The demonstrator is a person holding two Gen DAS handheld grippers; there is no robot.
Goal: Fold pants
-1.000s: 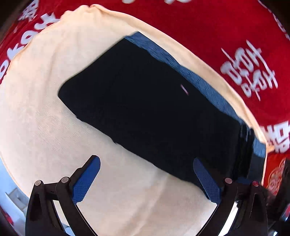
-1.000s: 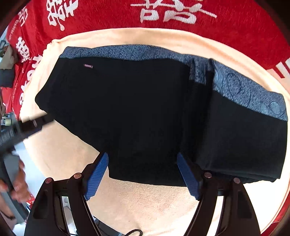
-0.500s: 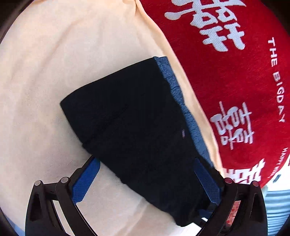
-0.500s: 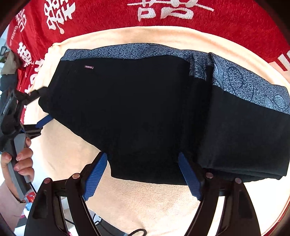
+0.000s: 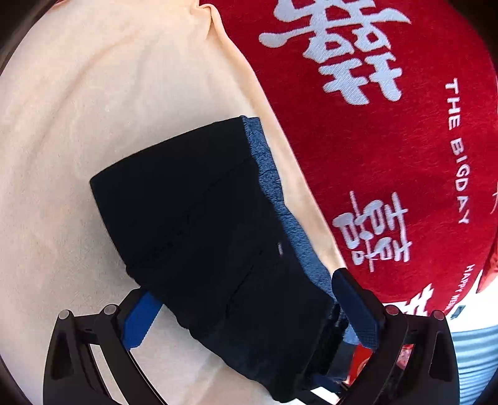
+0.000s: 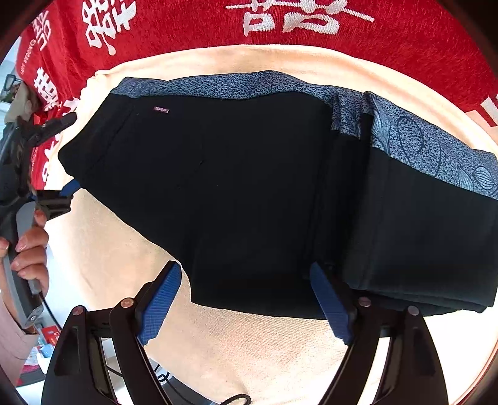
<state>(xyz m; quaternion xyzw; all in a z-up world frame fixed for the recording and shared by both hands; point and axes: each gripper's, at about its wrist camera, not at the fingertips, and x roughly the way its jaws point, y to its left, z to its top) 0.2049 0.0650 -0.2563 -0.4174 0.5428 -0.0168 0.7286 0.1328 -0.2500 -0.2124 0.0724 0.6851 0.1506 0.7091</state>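
Lying folded on a cream towel (image 6: 249, 349) over a red printed blanket (image 6: 389, 28), the black pants with a blue patterned side stripe (image 6: 236, 187) stretched left to right. The left gripper (image 5: 246, 308) straddled their left end, jaws spread, while the right gripper (image 6: 246, 302) hovered wide open at their near edge.

a red blanket (image 6: 389, 28) with white characters covered the surface; a cream towel (image 6: 249, 349) lay on it, carrying the folded black pants (image 6: 233, 193).

It looks like a home. A soft red blanket (image 5: 389, 149) with big white wedding words lies under a cream towel (image 5: 93, 124), like a bed.
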